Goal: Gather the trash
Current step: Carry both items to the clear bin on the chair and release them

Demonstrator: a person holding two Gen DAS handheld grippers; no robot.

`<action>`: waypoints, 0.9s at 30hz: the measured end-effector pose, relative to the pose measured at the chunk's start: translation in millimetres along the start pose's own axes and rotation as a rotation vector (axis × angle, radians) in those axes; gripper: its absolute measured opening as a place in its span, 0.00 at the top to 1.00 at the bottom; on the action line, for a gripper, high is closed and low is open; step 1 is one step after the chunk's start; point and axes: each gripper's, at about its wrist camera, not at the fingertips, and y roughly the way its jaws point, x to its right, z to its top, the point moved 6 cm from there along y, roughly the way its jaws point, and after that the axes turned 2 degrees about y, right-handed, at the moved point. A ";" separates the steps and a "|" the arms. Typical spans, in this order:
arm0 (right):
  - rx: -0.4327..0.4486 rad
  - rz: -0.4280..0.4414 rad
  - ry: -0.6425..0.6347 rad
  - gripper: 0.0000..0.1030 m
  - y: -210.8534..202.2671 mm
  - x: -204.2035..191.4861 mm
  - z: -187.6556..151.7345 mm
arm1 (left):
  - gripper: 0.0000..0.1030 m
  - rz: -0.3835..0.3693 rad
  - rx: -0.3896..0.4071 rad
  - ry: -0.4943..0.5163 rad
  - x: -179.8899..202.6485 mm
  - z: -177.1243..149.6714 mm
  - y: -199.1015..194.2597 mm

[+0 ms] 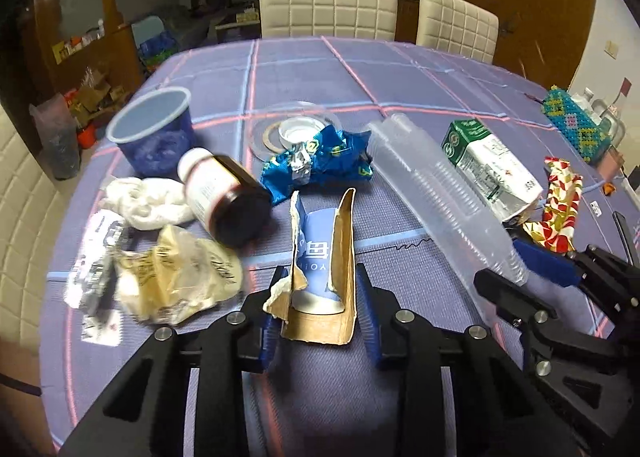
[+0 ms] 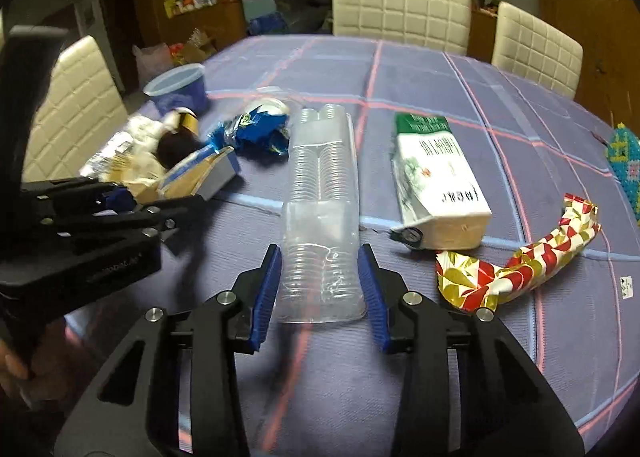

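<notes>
On my left gripper [image 1: 320,309] the blue pads have come in against a torn brown cardboard box with a blue printed panel [image 1: 320,257]; they press both of its sides, so I read that as a grip, jaws only partly apart. The box lies near the table's front edge, on the lavender tablecloth with pink and blue grid lines [image 1: 420,77].

My right gripper [image 2: 320,289] straddles the near end of a long clear ribbed plastic tray [image 2: 320,197], the pads touching its walls on both sides (the plastic looks slightly squeezed there), so it has hold of it.

Left of the box I see a crumpled cream plastic wrapper [image 1: 176,281], a white crumpled tissue [image 1: 148,201] and a dark brown bottle with a white label [image 1: 228,201] lying on its side. Beyond those stands a blue plastic cup [image 1: 156,129], and a crumpled blue foil wrapper [image 1: 320,165] lies just behind the box.

Right of the tray lie a green and white carton [image 2: 436,181] on its side and a twisted red, gold and white wrapping paper [image 2: 520,261].
</notes>
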 end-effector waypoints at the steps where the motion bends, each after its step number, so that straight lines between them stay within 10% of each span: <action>1: 0.014 -0.005 -0.003 0.60 -3.3 -2.6 2.1 | 0.68 0.008 0.016 0.003 0.1 -0.1 -6.1; 27: 0.073 0.159 -0.265 0.60 -6.0 -160.6 44.9 | 0.68 0.283 0.173 -0.156 -158.0 -33.4 -87.2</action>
